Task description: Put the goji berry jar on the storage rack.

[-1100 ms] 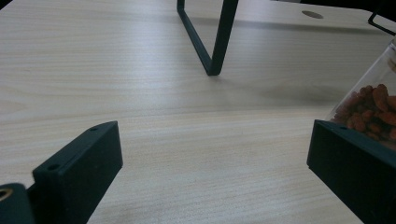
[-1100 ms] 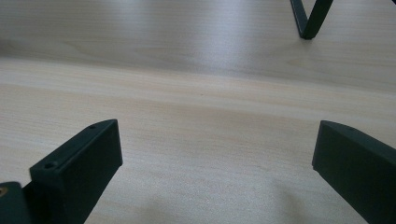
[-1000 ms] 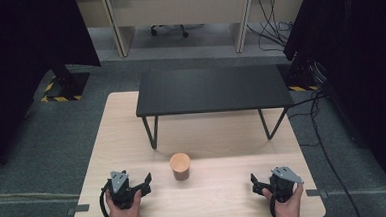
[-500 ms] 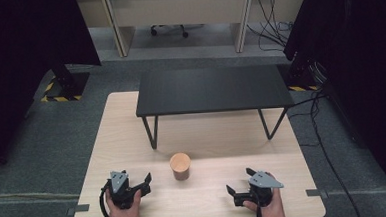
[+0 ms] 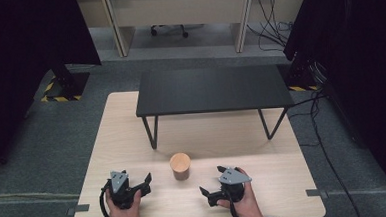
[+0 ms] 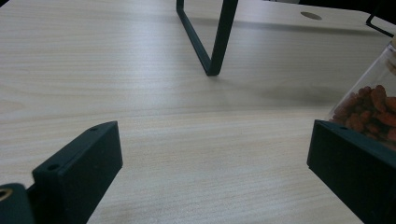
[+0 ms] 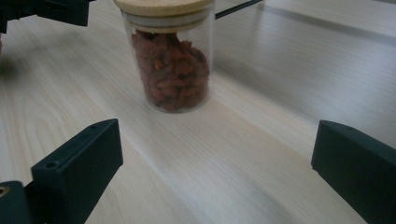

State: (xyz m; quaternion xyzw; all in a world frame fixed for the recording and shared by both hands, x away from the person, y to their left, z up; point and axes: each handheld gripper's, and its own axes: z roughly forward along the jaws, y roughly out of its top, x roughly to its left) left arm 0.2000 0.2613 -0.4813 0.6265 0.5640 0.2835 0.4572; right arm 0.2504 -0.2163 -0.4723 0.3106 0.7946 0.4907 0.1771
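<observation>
Now, right gripper (image 5: 214,193): jaws wide, empty, aimed at jar.
Left gripper (image 5: 138,185): wide, empty, resting beside jar.
Jar (image 5: 180,166): upright on table (image 5: 285,184), between grippers, before black stand (image 5: 212,89).
Tip: centre jaws below wooden lid (image 7: 163,5), squeeze gently.

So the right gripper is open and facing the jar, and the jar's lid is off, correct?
Not quite: the jar has its wooden lid on, as the right gripper view shows. The right gripper is indeed open and facing it.
</observation>
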